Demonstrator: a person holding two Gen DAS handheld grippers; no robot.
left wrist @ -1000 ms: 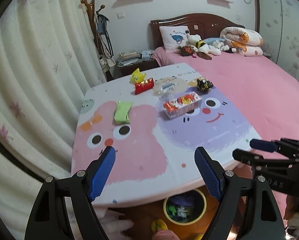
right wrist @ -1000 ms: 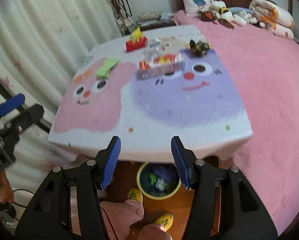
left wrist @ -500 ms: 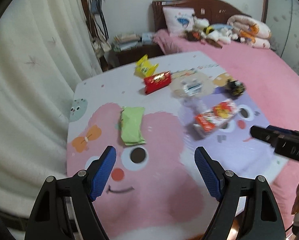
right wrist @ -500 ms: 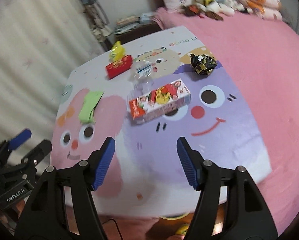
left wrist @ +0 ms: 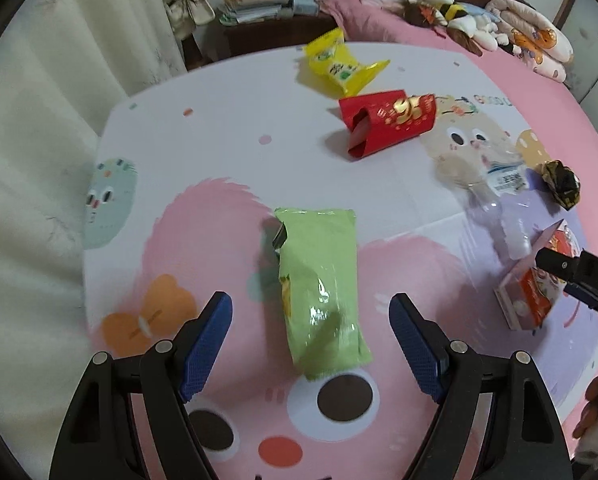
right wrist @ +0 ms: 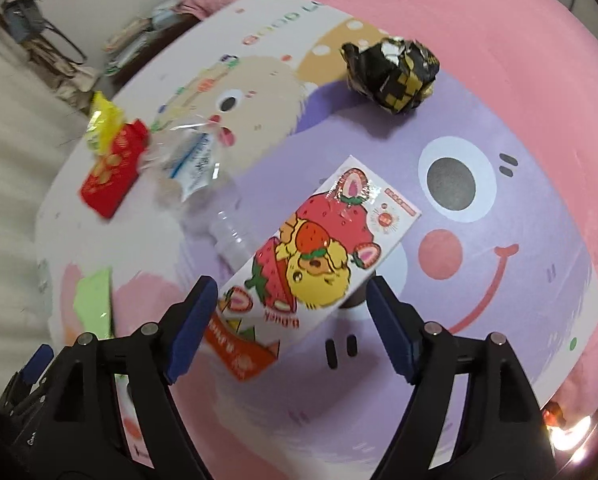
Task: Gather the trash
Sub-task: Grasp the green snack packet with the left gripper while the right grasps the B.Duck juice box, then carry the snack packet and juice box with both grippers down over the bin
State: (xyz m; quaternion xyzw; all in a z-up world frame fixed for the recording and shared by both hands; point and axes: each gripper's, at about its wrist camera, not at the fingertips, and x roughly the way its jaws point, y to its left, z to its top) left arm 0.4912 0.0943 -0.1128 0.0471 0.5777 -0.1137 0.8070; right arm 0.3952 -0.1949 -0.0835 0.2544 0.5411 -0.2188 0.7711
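— Standing by the desk (left wrist: 227, 128): both sets of fingers are spread wide, gripping nothing. In the last second each has come forward from the desk edge over the litter.

— Positions?

— Left gripper (left wrist: 311, 344) straddles the green wrapper (left wrist: 319, 288); right gripper (right wrist: 289, 322) straddles the strawberry carton (right wrist: 315, 256). Neither touches yet.

— Remainder?

— Clear bottle (right wrist: 203, 172), red packet (left wrist: 387, 126), yellow wrapper (left wrist: 339, 65) and black crumpled wrapper (right wrist: 395, 74) lie beyond, uncollected. In my judgement, two pickups are imminent.
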